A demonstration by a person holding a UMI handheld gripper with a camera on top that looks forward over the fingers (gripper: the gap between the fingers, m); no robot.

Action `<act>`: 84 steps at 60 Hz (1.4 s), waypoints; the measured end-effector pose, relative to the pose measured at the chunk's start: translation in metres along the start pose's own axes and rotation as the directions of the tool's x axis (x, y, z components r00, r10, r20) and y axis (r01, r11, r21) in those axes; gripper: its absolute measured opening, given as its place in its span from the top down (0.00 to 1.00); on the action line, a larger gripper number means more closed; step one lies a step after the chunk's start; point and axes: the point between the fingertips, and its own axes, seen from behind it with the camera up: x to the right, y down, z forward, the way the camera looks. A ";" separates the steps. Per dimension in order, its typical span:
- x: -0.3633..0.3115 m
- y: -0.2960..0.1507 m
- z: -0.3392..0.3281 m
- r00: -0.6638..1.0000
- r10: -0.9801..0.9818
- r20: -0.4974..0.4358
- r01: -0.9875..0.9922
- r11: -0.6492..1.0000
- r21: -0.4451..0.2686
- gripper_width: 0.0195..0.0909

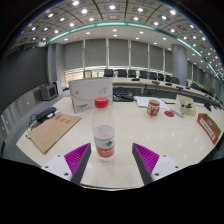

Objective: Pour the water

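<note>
A clear plastic bottle [104,135] with a red cap stands upright on the pale counter [130,130], just ahead of the gripper [109,165] and roughly midway between its two fingers, a white label band around its lower half. The jaws stand wide apart, with the magenta pads [76,156] facing inward and a plain gap between each finger and the bottle, so they have hold of nothing. Directly behind the bottle sits an open white box [89,94]. Off to the left of it lies a flat brown cardboard sheet [53,131]. Further back to the right stands a small brown cup [153,107], with a red-and-white box [209,126] near the counter's right edge. Beyond the counter, a row of desks with dark monitors [140,75] runs under ceiling lights.
</note>
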 end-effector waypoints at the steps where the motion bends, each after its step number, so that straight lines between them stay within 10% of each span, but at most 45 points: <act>1: -0.002 -0.001 0.007 1.000 -0.001 -0.008 0.001 1.000 0.010 0.07; 36: -0.026 -0.018 0.119 1.000 0.005 -0.029 -0.002 0.994 0.106 0.76; 63: -0.009 -0.239 0.165 0.857 0.409 0.314 -0.487 0.842 0.234 0.76; 84: 0.110 -0.326 0.285 0.091 0.851 0.517 -0.971 0.191 -0.142 0.76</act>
